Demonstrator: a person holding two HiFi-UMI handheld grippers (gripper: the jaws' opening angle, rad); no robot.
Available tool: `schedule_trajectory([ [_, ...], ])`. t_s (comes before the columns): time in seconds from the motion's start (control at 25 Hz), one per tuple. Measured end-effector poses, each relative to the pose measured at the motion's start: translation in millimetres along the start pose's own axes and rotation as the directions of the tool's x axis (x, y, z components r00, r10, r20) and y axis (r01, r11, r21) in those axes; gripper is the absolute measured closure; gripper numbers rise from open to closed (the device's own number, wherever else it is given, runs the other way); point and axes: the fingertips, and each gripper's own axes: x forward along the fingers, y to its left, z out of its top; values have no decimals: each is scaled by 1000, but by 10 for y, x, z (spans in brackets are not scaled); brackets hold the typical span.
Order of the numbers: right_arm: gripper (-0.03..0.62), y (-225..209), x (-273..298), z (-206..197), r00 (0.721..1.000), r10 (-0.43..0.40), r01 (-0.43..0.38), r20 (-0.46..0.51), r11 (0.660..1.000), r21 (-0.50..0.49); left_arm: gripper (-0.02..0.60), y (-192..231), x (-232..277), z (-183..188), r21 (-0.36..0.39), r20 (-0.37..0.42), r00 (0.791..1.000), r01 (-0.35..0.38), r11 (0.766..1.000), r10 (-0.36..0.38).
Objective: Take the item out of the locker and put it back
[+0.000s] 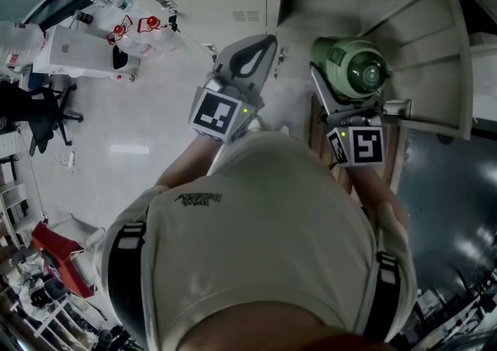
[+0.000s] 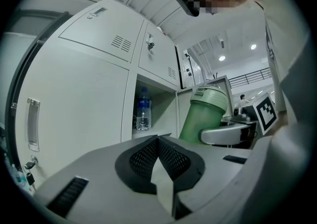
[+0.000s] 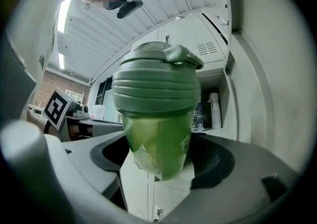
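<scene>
Right gripper view is showing us pinching the green bottle (image 3: 156, 99) in our right hand-held gripper (image 3: 163, 168), outside the locker (image 2: 94, 94), whose open shelf (image 2: 154, 131) is carrying a water bottle (image 2: 142, 111) at its left edge. Our left hand-held gripper (image 2: 158, 141) is hanging pressed together over pale floor (image 1: 147, 120).

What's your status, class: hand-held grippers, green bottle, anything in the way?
Left hand-held gripper shut, empty. Right hand-held gripper clamped on green bottle, at open locker. Water bottle on its shelf.

Water bottle (image 2: 142, 111), black office chair (image 1: 40, 105)
</scene>
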Motion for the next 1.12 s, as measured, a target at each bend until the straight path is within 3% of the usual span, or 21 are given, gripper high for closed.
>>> schedule_trajectory([
  [0.52,207,-52,105,-165,999,-27,27,-23,999,20,569,143,61,-168,-44,-13,1000,-21,999,20],
  [0.88,207,-210,453,-151,999,-47,47,-5,999,21,569,260,363,-28,37,29,999,-14,999,13],
  [1.12,207,-401,745,-241,996,-82,82,-31,997,6,569,359,603,-37,48,30,999,-20,999,19],
])
